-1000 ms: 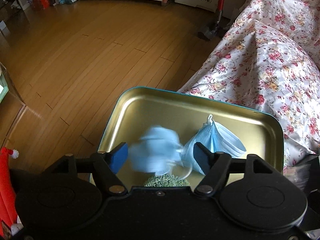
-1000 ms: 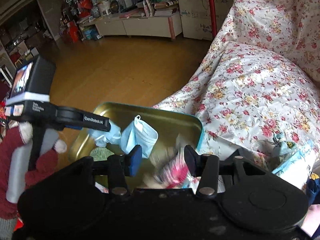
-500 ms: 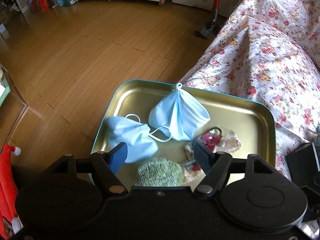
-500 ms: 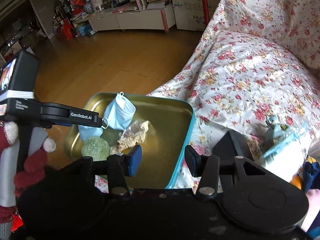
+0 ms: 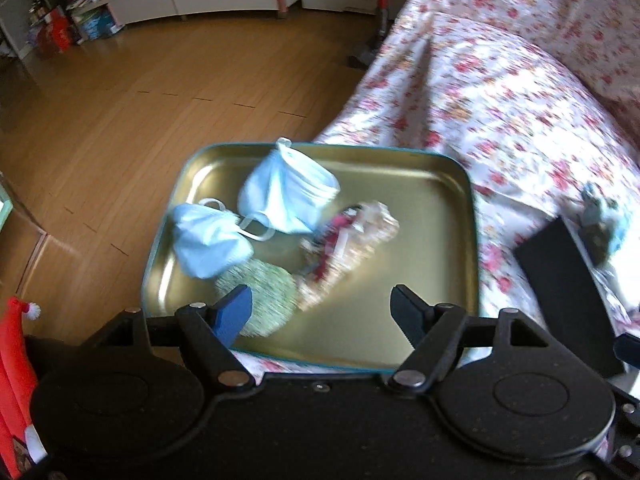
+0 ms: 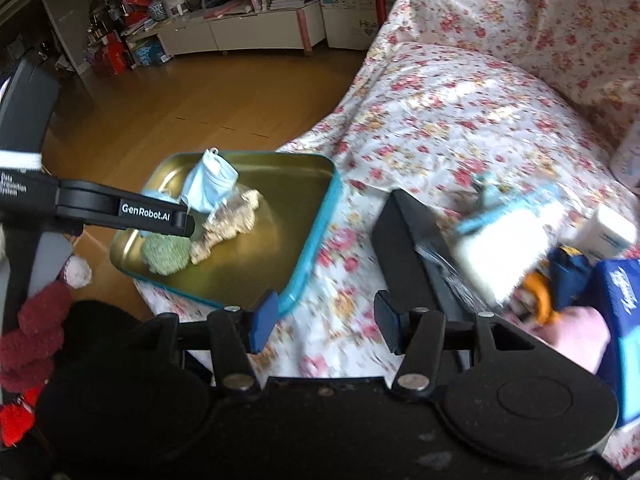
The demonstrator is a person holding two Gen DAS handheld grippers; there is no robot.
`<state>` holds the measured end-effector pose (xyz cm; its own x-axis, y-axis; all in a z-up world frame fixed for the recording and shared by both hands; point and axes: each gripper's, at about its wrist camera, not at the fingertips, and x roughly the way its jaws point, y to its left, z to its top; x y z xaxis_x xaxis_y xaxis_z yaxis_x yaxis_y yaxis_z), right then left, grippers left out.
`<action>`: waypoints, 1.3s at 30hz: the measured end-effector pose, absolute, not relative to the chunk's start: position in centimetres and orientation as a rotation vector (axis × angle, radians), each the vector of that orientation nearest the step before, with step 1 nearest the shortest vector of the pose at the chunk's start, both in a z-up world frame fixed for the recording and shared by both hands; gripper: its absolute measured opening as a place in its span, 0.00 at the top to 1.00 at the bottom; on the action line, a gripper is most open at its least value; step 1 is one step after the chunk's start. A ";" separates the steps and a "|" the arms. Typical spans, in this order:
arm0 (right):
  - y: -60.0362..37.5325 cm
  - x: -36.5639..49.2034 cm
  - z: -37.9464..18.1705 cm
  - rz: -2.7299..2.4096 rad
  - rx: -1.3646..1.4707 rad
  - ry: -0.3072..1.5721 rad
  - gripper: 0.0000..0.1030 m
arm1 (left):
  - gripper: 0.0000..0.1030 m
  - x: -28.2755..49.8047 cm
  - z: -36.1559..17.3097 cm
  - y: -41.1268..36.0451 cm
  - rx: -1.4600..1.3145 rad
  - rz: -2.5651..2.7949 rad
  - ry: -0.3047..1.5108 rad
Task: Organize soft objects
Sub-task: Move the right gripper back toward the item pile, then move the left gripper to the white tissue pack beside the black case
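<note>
A flower-print bed cover (image 6: 448, 120) carries the gold tin tray (image 5: 440, 184), which overhangs the edge above the wooden floor (image 5: 160, 100); a careless nudge could tip it off. Two blue face masks (image 5: 288, 192), a green scrubber (image 5: 260, 284) and a packet (image 5: 348, 240) now lie inside it. Since a second ago, the left gripper (image 5: 320, 312) and right gripper (image 6: 324, 316) have released their loads, jaws just opening and empty.

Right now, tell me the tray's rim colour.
Teal on the tray; clearest in the right wrist view.

floral bed (image 6: 440, 128), gold tray (image 6: 316, 216), blk box (image 6: 416, 240)
</note>
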<state>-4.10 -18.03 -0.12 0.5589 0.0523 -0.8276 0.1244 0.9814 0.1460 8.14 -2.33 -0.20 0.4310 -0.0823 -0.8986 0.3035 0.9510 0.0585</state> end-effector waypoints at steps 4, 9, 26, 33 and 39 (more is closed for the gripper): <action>-19.0 -6.9 -0.1 -0.070 0.180 0.973 0.46 | 0.30 6.0 -0.2 -4.1 0.257 -0.283 1.096; -20.9 -10.4 -0.2 -0.120 0.182 0.960 0.40 | 0.30 3.5 -0.4 -6.7 0.287 -0.350 1.100; -29.6 -18.0 -0.7 -0.357 0.282 0.894 0.22 | 0.29 -3.7 -1.4 -13.6 0.379 -0.508 1.094; -31.5 -18.7 -0.2 -0.421 0.235 0.822 0.10 | 0.28 -6.3 -1.9 -17.0 0.441 -0.579 1.095; -34.0 -18.6 0.3 -0.448 0.294 0.758 0.00 | 0.28 -7.4 -1.7 -19.5 0.458 -0.619 1.089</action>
<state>-18.63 -34.01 0.27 0.6398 -0.2823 -0.7148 0.4898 0.8665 0.0963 -7.43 -19.54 -1.69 0.3256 -0.2364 -0.9155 0.6654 0.7451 0.0442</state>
